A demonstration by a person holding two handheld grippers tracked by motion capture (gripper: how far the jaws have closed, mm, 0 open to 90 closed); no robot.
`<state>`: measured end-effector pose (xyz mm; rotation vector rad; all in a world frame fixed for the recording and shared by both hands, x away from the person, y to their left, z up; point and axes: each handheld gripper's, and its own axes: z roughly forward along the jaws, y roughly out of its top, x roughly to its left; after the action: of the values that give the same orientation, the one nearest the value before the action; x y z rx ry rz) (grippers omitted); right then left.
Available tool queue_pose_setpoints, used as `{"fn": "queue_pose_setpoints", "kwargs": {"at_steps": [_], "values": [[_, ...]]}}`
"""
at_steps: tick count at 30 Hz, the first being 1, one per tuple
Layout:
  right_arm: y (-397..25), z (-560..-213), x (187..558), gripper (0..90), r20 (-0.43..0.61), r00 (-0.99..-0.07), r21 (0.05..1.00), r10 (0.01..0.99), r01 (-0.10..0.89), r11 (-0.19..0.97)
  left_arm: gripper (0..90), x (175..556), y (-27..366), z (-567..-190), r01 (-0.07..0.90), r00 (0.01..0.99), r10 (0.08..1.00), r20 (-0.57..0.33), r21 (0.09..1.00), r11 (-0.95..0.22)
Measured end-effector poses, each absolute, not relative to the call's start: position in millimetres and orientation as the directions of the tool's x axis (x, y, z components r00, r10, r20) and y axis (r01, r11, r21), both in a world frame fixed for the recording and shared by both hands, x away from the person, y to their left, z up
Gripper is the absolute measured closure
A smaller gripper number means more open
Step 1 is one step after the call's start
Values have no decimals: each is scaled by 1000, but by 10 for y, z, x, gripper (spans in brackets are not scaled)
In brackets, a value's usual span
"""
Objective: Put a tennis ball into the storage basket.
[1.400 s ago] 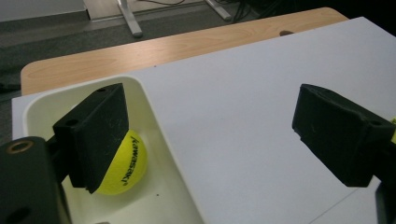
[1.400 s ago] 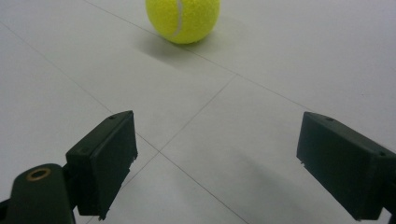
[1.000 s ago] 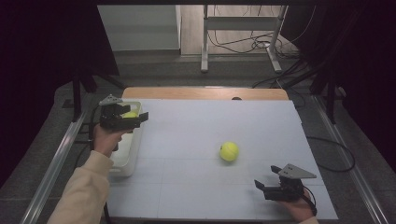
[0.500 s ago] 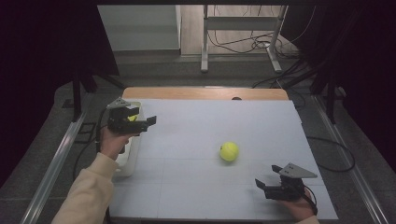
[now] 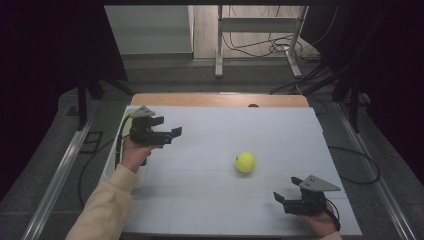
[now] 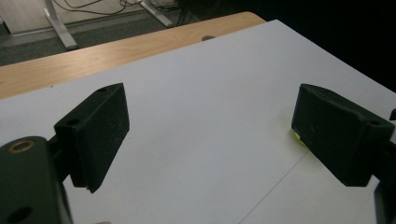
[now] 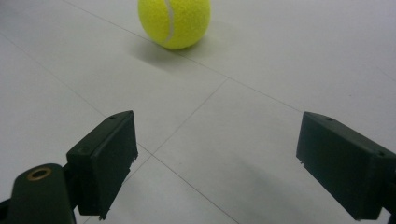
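Nearest the person, the right gripper (image 5: 282,200) rests low at the front right of the desk (image 5: 210,200), its jaws spread wide and holding nothing; it sits where it was a second ago. Just beyond it, the tennis ball (image 5: 245,162) lies free on the white surface, right of centre, unmoved, and in the right gripper view the tennis ball (image 7: 174,21) sits ahead of the parted jaws with bare desk between. Farther back on the left, the left gripper (image 5: 176,133), released and empty, has swung away from the clear bin (image 5: 111,167) at the desk's left edge and now points across the surface toward the ball, which peeks past its right jaw in the left gripper view. I judge this a reach for the ball just starting. Open white desk lies all around the ball; the wooden far edge (image 5: 220,99) stands well apart.
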<state>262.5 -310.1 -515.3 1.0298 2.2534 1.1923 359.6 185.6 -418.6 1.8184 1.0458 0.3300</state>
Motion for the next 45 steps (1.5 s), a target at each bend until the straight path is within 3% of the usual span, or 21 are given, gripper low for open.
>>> {"fn": "queue_pose_setpoints", "kwargs": {"at_steps": [45], "values": [[-3105,-5140,2635,129,2,-640,835,768,424,352,118,3519,1116,-4371,495,710,674,-202,824,-274]]}}
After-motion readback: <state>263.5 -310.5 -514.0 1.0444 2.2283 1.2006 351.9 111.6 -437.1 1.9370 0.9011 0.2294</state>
